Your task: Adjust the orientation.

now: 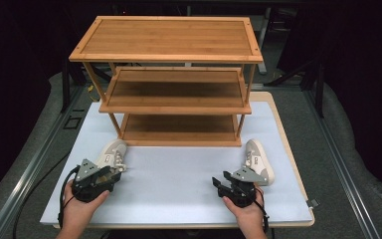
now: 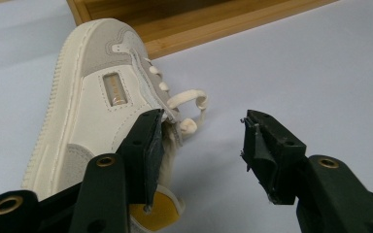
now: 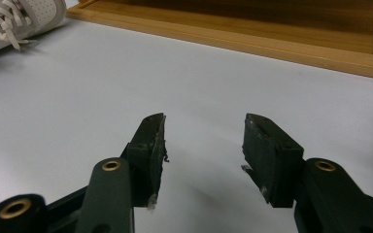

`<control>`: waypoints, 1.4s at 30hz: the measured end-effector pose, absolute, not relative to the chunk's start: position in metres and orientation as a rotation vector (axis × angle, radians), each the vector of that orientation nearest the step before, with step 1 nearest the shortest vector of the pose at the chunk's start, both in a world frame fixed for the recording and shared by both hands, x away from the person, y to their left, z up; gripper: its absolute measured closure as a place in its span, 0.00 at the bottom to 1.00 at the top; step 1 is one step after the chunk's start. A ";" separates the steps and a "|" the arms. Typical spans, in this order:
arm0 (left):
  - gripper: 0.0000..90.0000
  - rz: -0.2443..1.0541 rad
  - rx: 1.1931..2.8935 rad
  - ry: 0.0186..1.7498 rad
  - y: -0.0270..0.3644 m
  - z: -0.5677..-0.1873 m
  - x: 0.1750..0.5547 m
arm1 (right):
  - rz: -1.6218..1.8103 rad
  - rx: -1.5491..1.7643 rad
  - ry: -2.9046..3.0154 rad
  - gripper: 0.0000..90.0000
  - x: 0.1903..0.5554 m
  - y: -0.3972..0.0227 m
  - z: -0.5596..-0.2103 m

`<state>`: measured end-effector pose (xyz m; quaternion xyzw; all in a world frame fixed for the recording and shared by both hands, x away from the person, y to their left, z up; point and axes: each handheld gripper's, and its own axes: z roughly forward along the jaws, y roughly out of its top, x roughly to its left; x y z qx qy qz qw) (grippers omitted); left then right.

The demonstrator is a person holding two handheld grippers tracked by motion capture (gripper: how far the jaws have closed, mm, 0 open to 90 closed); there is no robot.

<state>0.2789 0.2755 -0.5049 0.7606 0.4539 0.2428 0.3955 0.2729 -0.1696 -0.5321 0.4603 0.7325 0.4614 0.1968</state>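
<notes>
Two pale grey-and-cream sneakers lie on the table in front of a wooden shelf. The left sneaker point(image 1: 112, 153) point(image 2: 92, 97) points its toe at the shelf, with its laces loose. My left gripper point(image 1: 110, 173) point(image 2: 204, 116) hangs at that sneaker's heel end, open. Its left jaw sits over the sneaker's collar, and bare table shows in the gap. The right sneaker point(image 1: 258, 160) lies beside my right gripper point(image 1: 221, 181) point(image 3: 204, 119), which is open over bare table with nothing between its jaws. In the right gripper view the left sneaker point(image 3: 14, 17) lies far off at top left.
A three-tier bamboo shelf point(image 1: 171, 82) stands at the back of the pale table mat point(image 1: 179, 174). Its bottom board point(image 3: 252, 34) point(image 2: 194, 24) lies just beyond the sneakers. A person's hands hold both grippers from the near edge. Cables trail from them.
</notes>
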 end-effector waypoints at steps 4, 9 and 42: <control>0.54 0.648 1.904 1.156 0.282 -0.503 0.281 | 1.287 1.287 2.052 0.56 0.273 -0.171 -0.532; 0.53 0.675 1.892 1.175 0.291 -0.500 0.289 | 1.296 1.299 2.046 0.56 0.274 -0.170 -0.533; 0.72 0.627 1.837 1.362 0.330 -0.501 0.318 | 1.302 1.318 2.040 0.55 0.274 -0.171 -0.534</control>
